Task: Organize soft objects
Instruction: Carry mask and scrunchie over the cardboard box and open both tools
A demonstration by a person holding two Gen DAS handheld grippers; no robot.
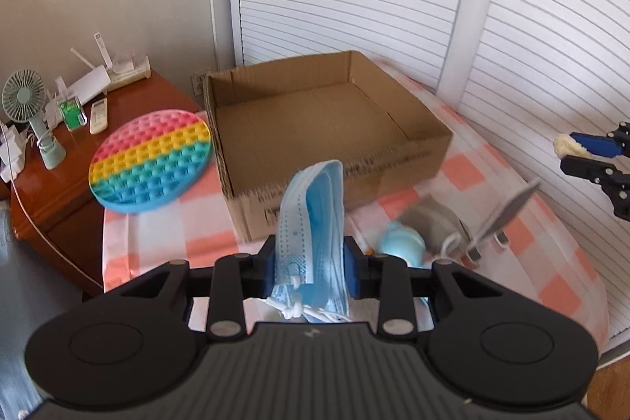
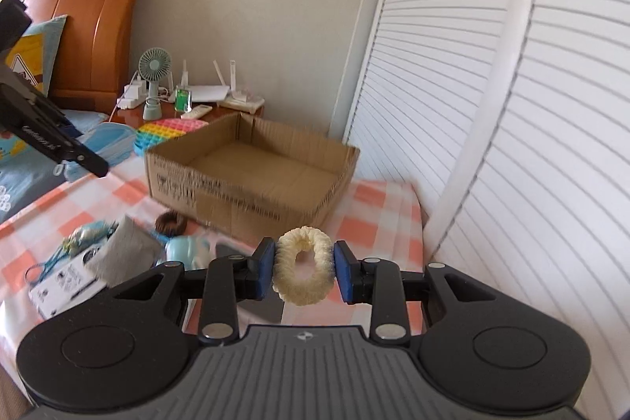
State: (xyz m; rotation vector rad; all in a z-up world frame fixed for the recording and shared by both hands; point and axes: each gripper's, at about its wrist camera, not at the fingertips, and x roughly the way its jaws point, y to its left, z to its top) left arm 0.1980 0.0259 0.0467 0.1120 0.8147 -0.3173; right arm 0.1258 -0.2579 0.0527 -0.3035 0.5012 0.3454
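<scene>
The left gripper (image 1: 311, 262) pinches a folded bundle of blue face masks (image 1: 313, 215) between its blue pads, with the ear loops dangling below. The grip sits low on the bundle, so most of it stands up above the fingers, probably so it will drop free once released. The right gripper (image 2: 303, 268) squeezes a cream fluffy scrunchie (image 2: 302, 270) across its width, flattening the ring into an oval. Both tools are up off the bed and face the open cardboard box (image 2: 252, 184), which sits empty on the pink checked sheet (image 2: 378, 207); I would guess it is meant as the bin for the soft things. A brown scrunchie (image 2: 171, 223), a pale blue squishy toy (image 2: 185, 248) and a grey pouch (image 2: 126, 250) lie on the sheet near the box's front wall, not yet collected. The rainbow pop-it mat (image 1: 151, 162) rests beside the box, overhanging the bedside table (image 1: 130, 97).
</scene>
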